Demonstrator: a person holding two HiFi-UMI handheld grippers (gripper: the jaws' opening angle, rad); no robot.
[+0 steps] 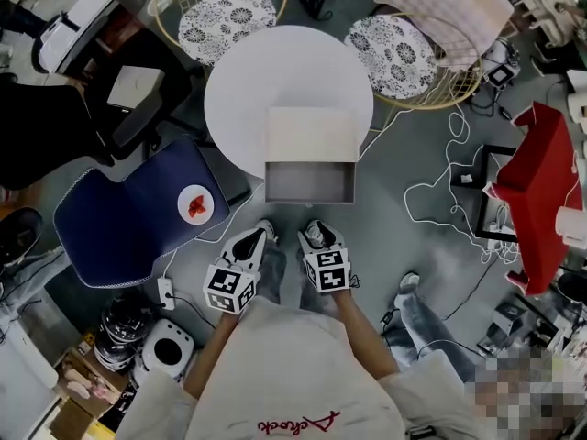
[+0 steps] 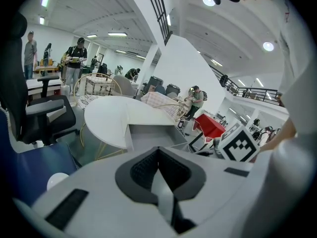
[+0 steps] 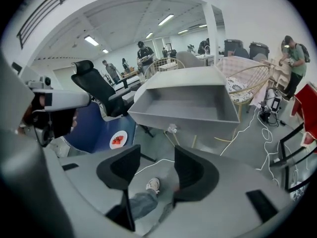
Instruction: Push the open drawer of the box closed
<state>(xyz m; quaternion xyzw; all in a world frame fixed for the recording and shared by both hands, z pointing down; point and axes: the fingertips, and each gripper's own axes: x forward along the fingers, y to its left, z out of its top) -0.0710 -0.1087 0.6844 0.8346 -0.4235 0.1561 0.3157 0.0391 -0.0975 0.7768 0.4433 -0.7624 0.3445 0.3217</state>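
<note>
A cream box stands on the round white table, and its grey drawer is pulled out past the table's edge towards me. The drawer is empty, with a small knob on its front. Both grippers hang low in front of the drawer, apart from it. My left gripper has its dark pads together with nothing between them; its own view shows the drawer ahead. My right gripper stands open below the drawer front, with only a shoe and a trouser leg seen through the gap.
A blue chair with a plate of strawberries stands to the left of the drawer. A black office chair is further left. Two wire chairs with patterned cushions stand behind the table. White cables and a red object lie to the right.
</note>
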